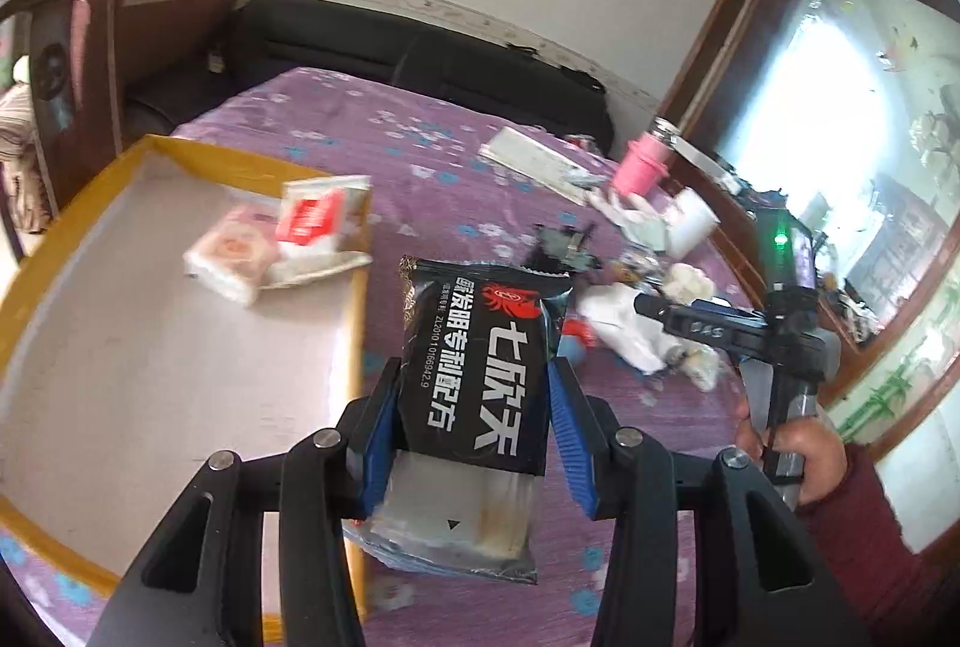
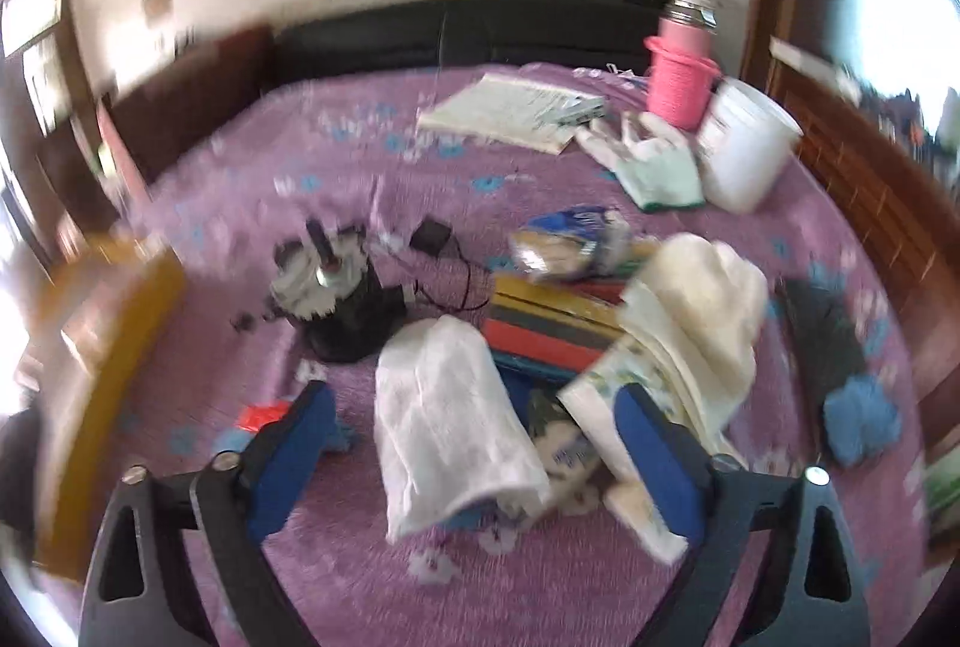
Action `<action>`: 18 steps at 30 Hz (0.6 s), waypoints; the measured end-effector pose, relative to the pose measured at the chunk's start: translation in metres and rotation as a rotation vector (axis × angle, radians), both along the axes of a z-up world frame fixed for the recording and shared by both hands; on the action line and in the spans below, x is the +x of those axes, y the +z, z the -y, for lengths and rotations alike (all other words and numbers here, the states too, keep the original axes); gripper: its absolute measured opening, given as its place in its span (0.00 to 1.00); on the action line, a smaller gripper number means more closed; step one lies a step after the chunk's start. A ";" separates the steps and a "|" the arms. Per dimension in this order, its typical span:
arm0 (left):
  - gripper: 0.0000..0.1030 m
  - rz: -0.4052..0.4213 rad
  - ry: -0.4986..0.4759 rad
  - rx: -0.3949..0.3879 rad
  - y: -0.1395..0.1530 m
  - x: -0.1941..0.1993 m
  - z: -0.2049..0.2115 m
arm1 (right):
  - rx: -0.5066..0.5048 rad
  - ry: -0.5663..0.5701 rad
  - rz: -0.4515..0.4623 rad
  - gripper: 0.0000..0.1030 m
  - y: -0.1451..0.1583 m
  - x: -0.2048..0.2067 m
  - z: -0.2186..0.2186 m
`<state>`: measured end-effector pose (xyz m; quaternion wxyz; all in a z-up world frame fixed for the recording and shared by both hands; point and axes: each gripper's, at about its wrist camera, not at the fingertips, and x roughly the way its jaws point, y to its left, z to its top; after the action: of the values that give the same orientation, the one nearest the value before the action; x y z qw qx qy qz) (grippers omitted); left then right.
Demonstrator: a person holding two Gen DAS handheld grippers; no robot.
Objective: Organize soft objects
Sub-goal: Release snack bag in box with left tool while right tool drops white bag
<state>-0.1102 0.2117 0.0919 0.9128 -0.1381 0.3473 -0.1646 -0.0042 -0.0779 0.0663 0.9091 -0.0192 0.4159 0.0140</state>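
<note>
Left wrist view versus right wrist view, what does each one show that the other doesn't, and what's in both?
Only the left wrist view shows the left gripper clamped on a black snack packet, the box holding two small packets, and the hand carrying the other gripper.

Only the right wrist view shows the right gripper open over a white towel, plus a blue glove and a black motor-like part.

Both show the purple bedspread, pink cup and white tub.
</note>
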 end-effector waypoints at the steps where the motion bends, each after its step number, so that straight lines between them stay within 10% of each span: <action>1: 0.44 0.002 0.021 0.002 0.001 -0.002 -0.010 | -0.031 0.001 -0.013 0.87 -0.005 0.005 -0.005; 4: 0.44 0.007 0.072 0.000 0.004 -0.007 -0.031 | -0.107 -0.004 -0.055 0.79 -0.021 0.020 -0.014; 10: 0.44 -0.004 0.155 -0.016 -0.003 -0.011 -0.066 | 0.015 -0.007 -0.049 0.19 -0.024 0.010 -0.006; 18: 0.44 -0.043 0.237 -0.064 -0.012 0.002 -0.107 | 0.112 0.027 0.061 0.13 0.031 -0.030 -0.012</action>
<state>-0.1086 0.3183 0.0800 0.9133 -0.2106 0.3428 -0.0637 -0.0340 -0.0659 0.0969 0.9207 0.0255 0.3864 0.0487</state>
